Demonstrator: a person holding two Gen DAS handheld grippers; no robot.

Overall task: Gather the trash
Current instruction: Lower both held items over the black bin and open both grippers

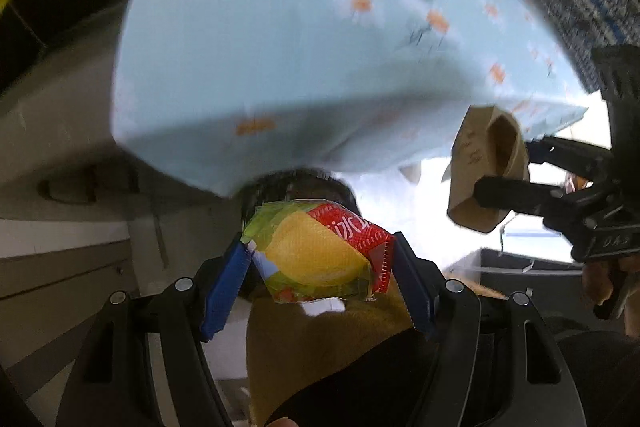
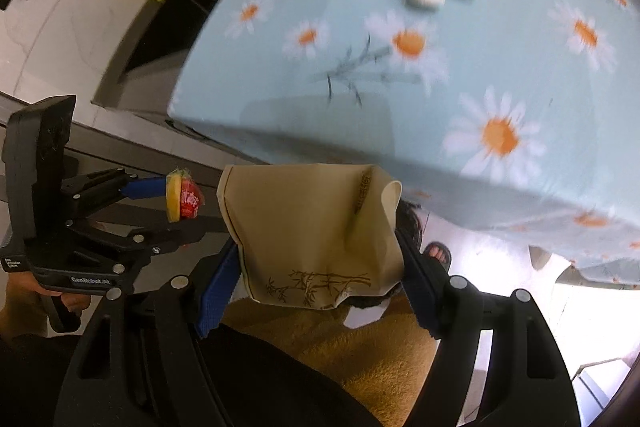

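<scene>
The left gripper [image 1: 320, 259] is clamped on a snack wrapper [image 1: 316, 251]; both blue pads [image 1: 224, 291] press its sides. The wrapper sits between the fingertips, off the table [image 1: 280, 67] and below its near edge. It is a crumpled packet printed yellow, green and red, with a serrated red seam toward the right pad. In the right wrist view the same wrapper [image 2: 185, 200] appears edge-on at the tip of the left gripper [image 2: 176, 203], beside the table's near corner.

The right gripper [image 2: 320, 259] is clamped on a paper bag [image 2: 312, 235]; the blue pads [image 2: 218, 291] bear on its two side edges. The bag is held off the table [image 2: 400, 67], just below and in front of its near edge. It is beige, creased, and printed with a brown bamboo motif near its lower edge. In the left wrist view, the bag [image 1: 486, 167] shows an open, folded top, held by the right gripper [image 1: 500, 171] beside the table's right corner.

The table carries a light blue cloth with daisy print.
</scene>
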